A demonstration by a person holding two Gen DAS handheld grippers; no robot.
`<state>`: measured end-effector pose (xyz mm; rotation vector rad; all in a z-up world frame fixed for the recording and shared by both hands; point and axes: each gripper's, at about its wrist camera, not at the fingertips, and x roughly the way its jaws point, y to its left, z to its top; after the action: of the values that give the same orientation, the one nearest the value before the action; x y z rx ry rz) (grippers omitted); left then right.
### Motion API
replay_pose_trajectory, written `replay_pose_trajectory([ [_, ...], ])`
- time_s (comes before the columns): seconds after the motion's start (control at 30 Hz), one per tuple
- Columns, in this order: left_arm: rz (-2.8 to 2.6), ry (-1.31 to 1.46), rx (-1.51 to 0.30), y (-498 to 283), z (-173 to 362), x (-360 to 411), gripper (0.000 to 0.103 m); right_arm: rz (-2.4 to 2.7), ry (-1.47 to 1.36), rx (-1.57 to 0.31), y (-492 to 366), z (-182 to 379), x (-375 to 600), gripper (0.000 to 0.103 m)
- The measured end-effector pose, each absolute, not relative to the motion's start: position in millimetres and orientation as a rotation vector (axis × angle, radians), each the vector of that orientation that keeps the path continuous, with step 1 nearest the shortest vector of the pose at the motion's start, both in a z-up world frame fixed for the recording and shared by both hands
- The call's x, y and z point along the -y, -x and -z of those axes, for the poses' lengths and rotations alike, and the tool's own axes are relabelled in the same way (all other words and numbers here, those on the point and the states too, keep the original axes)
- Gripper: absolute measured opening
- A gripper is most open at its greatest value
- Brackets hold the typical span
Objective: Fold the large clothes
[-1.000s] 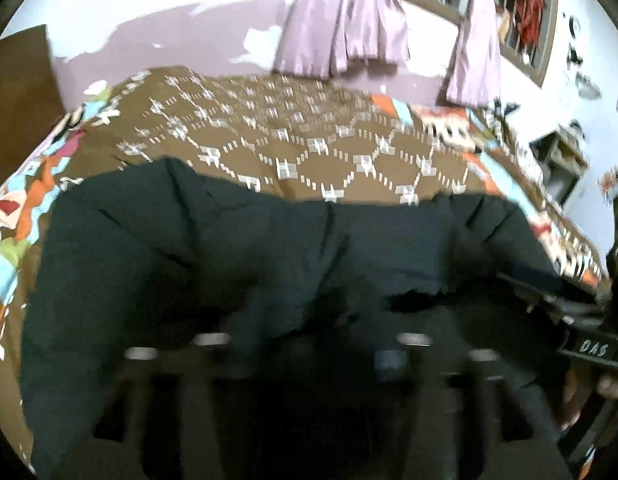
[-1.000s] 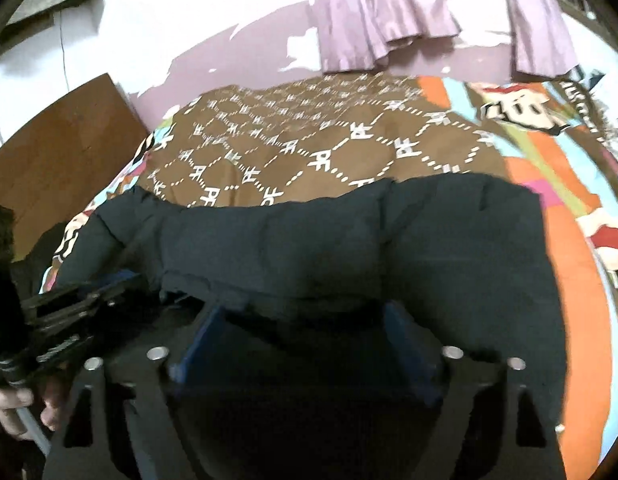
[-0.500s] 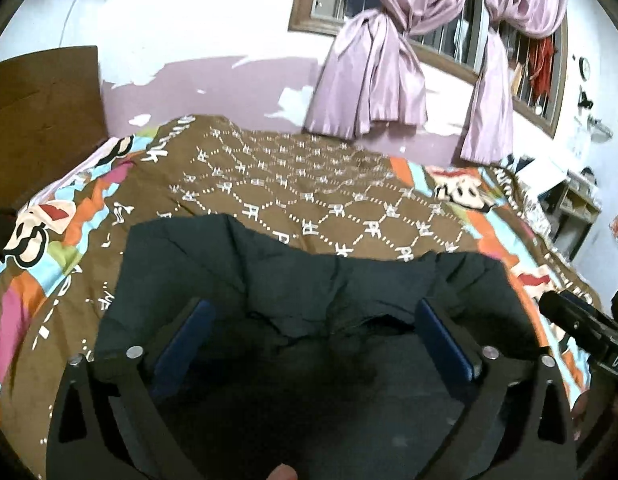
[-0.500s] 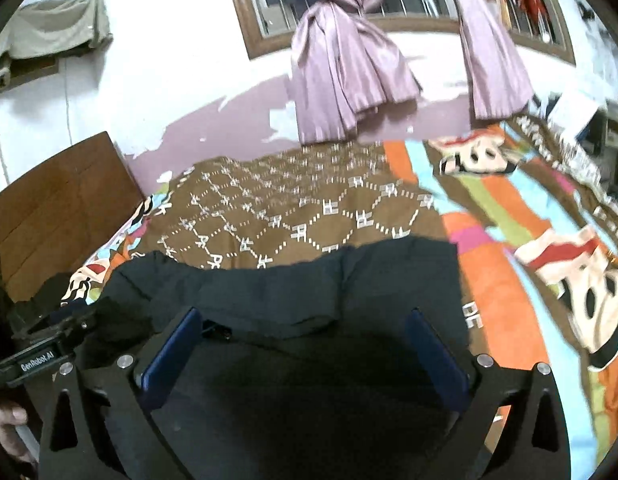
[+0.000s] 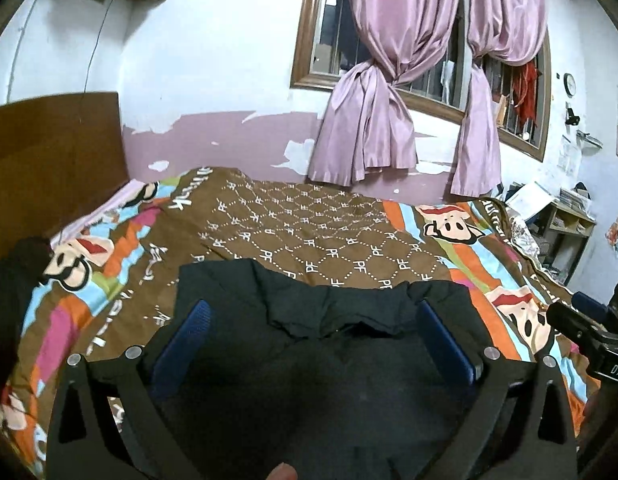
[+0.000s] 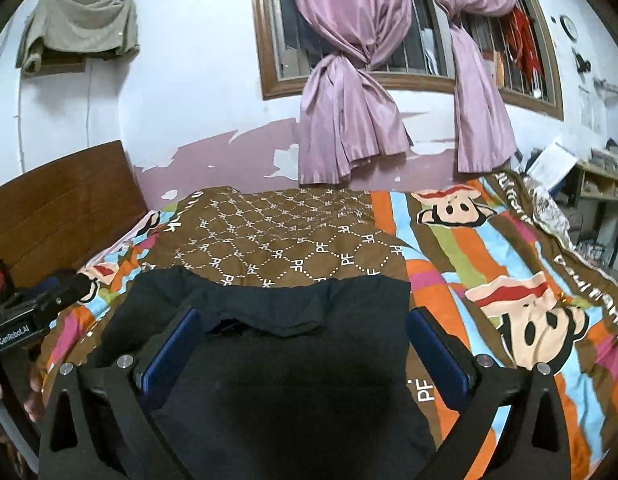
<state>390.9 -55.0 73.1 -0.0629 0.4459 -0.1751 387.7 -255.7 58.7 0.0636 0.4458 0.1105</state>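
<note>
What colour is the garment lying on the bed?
Plain black garment, no print visible; shows best in the right wrist view.

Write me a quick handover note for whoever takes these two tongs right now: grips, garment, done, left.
Left tongs: open, holding nothing.
Right tongs: open, holding nothing.
The dark, almost black large fabric garment lies on the brown patterned cartoon bedspread, near edge of the bed, with one layer folded over and a wrinkled edge across the middle.
Left: further folds appear needed; smooth that edge first.

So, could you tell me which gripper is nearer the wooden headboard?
Left. The left gripper hangs over the dark garment on the side toward the headboard; the right gripper is on its far side.
</note>
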Motion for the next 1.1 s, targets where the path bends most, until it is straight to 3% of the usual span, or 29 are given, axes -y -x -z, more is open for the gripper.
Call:
replay_pose_trajectory([
  [0.73, 0.137, -0.064, -0.473, -237.8, -78.1, 32.3, 0.101, -0.238, 0.068, -0.557, -244.1, -62.9, 213.5, 0.103],
  [0.93, 0.169, -0.194, -0.518, -190.5, -48.3, 37.9, 0.101, -0.272, 0.134, -0.577, -210.9, -64.4, 199.9, 0.103],
  [1.1, 0.213, -0.405, -0.536, -146.0, 6.5, 51.9, 0.101, -0.313, 0.158, -0.647, -191.5, -39.5, 197.8, 0.103],
])
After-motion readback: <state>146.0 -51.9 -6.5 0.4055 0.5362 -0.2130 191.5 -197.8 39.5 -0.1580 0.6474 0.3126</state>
